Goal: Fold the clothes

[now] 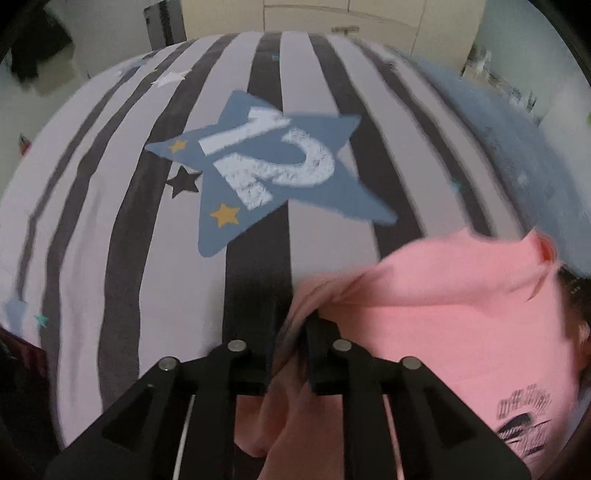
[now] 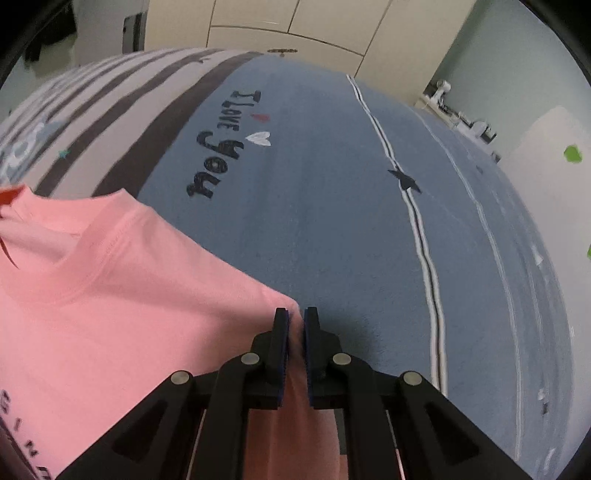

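- In the left wrist view the left tool (image 1: 295,332) sits at the bottom of the picture with bunched cloth of the pink T-shirt (image 1: 443,325) between its black fingers (image 1: 321,354); blur and the cloth hide the pads, so I cannot tell whether they press on it.
- In the right wrist view the right tool (image 2: 295,325) is clamped on a pinched edge of the same pink T-shirt (image 2: 122,295), a thin fold of cloth running down between the blue-padded fingers (image 2: 312,343).
- The shirt hangs from the tools above the bed, its ribbed collar (image 2: 92,251) toward the left of the right view and dark printed lettering (image 1: 524,424) at the lower right of the left view.
- Beyond the shirt lies the bedspread (image 1: 147,240), striped pale and dark grey, with a blue star (image 1: 273,170) bearing the number 12.
- Beside the stripes is a blue panel (image 2: 314,221) lettered "I Love You".
- Farthest off stand cream cabinet doors (image 2: 295,26).
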The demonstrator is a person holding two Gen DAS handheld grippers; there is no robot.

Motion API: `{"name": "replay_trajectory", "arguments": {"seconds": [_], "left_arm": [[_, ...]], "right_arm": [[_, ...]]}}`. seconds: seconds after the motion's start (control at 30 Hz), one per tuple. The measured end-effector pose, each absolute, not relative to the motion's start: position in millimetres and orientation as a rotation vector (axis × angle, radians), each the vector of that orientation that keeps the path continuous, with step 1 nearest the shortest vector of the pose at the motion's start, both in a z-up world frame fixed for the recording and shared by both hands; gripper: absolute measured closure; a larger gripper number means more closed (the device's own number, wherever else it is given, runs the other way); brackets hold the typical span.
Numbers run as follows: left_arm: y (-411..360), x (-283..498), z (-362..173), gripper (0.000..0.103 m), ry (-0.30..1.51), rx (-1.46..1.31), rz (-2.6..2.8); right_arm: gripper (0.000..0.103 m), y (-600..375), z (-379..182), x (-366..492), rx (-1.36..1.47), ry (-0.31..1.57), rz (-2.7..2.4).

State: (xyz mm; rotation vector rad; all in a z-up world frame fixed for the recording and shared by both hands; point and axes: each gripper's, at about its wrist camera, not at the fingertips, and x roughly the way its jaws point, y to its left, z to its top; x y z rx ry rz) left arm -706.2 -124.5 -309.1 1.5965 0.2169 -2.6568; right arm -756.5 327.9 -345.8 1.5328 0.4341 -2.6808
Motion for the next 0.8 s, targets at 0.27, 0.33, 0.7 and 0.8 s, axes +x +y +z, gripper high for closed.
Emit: {"name": "replay_trajectory", "arguments": {"seconds": [0.27,0.33,0.7,0.8], "left_arm": [[-162,-683,-273,0.033,0.349,1.380,-2.725],[-155,-690,-264,0.032,0.348,1.362,-2.739],[-154,-709,-283,0.023,0.454,1.588,-2.532],[-175,-701,-281,0.023,0.386,1.501,-2.506]], "right_arm": [[0.080,330,-294,-732,1.349,0.347,-2.690],[0.077,322,-282,-734,1.299,0.330,-2.693],[0.068,265,-337,-778,1.585,0.309,-2.524],[0.067,282,-344,-779,1.589,0.210,-2.563]]}}
